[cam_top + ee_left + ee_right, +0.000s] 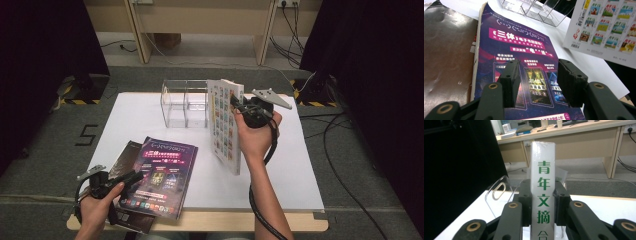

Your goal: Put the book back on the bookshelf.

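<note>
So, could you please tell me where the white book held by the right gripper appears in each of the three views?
High view: the white book stands upright right of centre, by the clear acrylic rack.
Left gripper view: its cover of small pictures fills the top right corner.
Right gripper view: its green-lettered spine stands centred, clamped in the right gripper.
Shared landmark: the clear acrylic rack.

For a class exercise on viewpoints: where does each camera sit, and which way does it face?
High view: above the table, facing forward and down; both forearms show.
Left gripper view: on the left gripper, over the purple book; open jaws.
Right gripper view: on the right gripper, clamping the white book.
Shared: the clear rack.
</note>
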`<state>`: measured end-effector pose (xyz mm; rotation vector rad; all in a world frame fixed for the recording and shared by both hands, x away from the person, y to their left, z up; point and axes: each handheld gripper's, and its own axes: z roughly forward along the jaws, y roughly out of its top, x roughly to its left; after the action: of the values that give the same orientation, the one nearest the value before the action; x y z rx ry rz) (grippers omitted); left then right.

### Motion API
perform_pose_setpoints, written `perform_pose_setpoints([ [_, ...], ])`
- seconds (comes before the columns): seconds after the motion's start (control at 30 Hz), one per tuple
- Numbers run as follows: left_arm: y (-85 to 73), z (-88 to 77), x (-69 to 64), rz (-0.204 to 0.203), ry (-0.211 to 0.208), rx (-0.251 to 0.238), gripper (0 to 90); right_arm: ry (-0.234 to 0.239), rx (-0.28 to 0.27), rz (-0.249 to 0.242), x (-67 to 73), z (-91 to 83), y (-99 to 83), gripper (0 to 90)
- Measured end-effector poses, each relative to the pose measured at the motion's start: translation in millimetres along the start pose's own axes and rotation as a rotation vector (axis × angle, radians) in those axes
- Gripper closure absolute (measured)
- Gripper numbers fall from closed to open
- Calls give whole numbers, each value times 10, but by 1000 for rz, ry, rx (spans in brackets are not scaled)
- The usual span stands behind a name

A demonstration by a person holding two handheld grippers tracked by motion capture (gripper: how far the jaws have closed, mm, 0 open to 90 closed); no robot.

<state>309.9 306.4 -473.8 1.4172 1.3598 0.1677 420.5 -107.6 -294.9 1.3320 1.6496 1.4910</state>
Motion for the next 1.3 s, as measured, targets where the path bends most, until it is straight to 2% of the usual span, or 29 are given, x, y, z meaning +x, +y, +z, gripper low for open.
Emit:
perform_pose_setpoints([
  [0.27,-14,10,3,-4,0,-1,520,-12,-3,44,-23,181,123,740],
  [0.6,-26,25,17,-9,-5,4,519,-37,-23,65,-82,425,342,740],
  [0.8,-26,25,8,-7,-7,3,518,-58,-34,49,-67,585,426,740],
  [1.07,-30,26,18,-10,-11,1,518,-94,-59,52,-71,775,500,740],
  [1.3,-29,17,26,-11,-11,0,518,-103,-75,56,-61,900,549,740],
])
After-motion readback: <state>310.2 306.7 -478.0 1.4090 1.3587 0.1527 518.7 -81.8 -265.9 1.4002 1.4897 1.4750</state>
